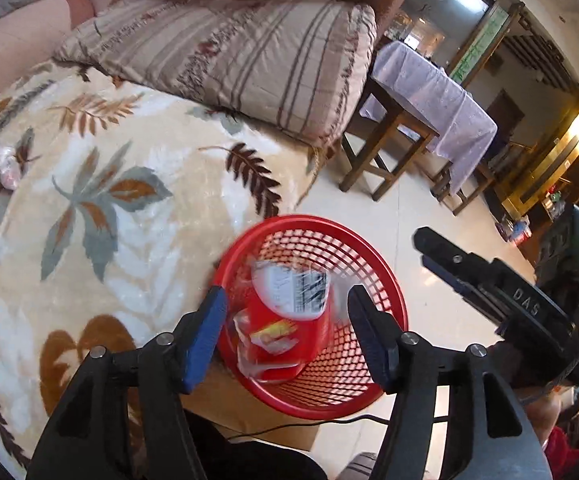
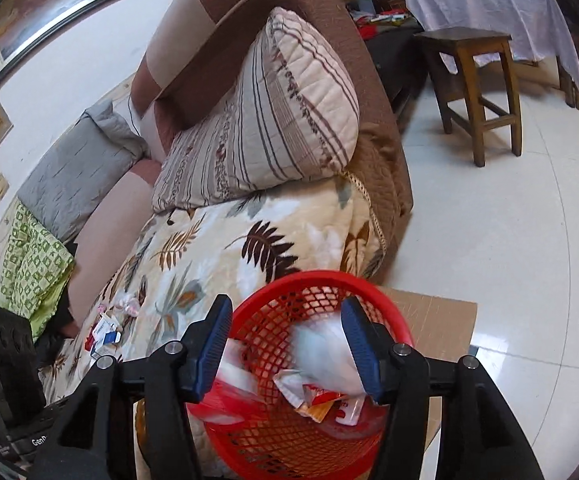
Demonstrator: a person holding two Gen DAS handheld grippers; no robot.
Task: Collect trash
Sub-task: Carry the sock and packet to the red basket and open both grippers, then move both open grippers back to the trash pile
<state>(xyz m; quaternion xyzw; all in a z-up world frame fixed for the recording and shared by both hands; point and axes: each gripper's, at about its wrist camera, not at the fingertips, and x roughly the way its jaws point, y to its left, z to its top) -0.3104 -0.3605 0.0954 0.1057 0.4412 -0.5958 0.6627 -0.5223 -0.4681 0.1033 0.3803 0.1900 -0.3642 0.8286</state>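
Observation:
A red mesh basket (image 1: pixel 373 268) stands on the floor against the bed's edge. My left gripper (image 1: pixel 287 320) hangs open just above it. Between its blue pads (image 1: pixel 205 336), touching neither, is a blurred red cup with a white printed lid (image 1: pixel 289 308) over the basket. My right gripper (image 2: pixel 285 332) is open over the same basket (image 2: pixel 321 280). A blurred white crumpled wad (image 2: pixel 325 348) lies close to its right pad. Wrappers and a red packet (image 2: pixel 321 400) fill the basket. A pink-white wrapper (image 2: pixel 127 304) and small cartons (image 2: pixel 103 332) lie on the leaf-print blanket (image 2: pixel 225 248).
A striped pillow (image 1: pixel 225 56) and a brown sofa back (image 2: pixel 289 0) lie beyond the blanket. Wooden stools (image 2: pixel 477 92) and a cloth-covered table (image 1: pixel 433 96) stand on the tiled floor. A cardboard sheet (image 2: pixel 433 312) lies under the basket. The right tool's black housing (image 1: pixel 521 304) is close on the right.

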